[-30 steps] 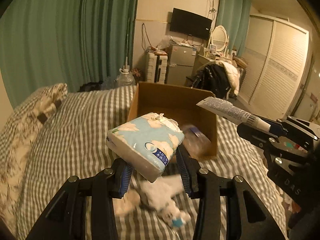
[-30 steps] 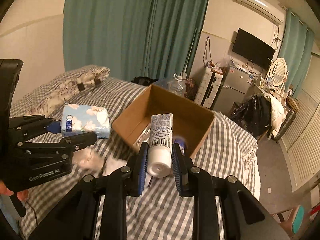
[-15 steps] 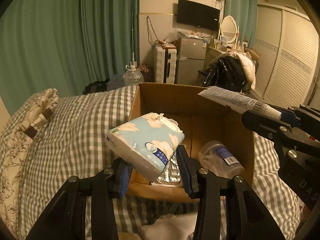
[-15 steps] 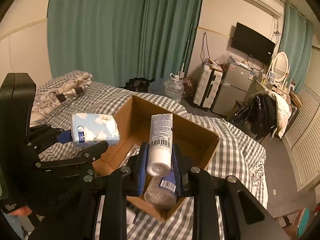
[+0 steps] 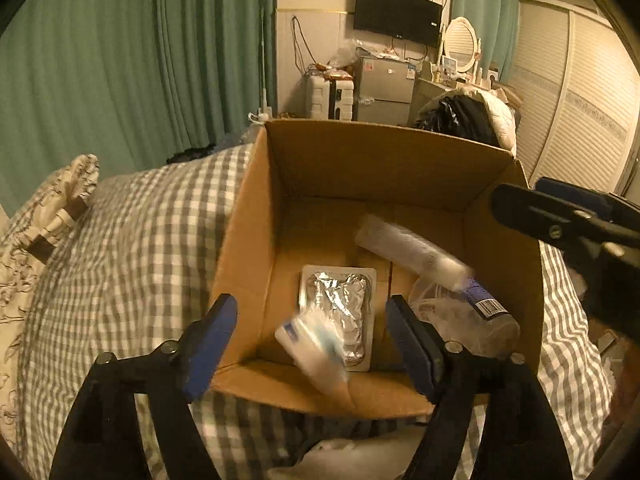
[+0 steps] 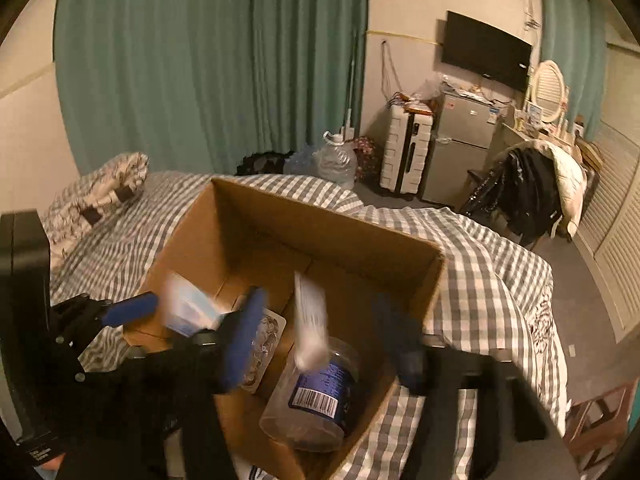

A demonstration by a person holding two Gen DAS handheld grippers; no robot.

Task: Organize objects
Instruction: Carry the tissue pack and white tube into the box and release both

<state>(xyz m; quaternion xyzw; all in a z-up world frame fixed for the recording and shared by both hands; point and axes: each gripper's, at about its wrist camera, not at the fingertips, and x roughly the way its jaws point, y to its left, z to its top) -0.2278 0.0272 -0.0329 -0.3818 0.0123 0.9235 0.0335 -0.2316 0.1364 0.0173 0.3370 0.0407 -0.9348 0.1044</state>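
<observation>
Checked bedding (image 5: 132, 240) bore the cardboard box (image 5: 360, 160), frame centre; I spread left gripper (image 5: 312, 340) and right gripper (image 6: 324, 332), letting tissue pack (image 5: 312, 344) and tube (image 6: 310, 328) drop inside.

barcode on jar (image 6: 316, 398), digits seemingly unreadable

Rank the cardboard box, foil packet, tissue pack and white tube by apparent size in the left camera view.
1. cardboard box
2. foil packet
3. white tube and tissue pack: both motion-blurred, too alike to rank.
</observation>
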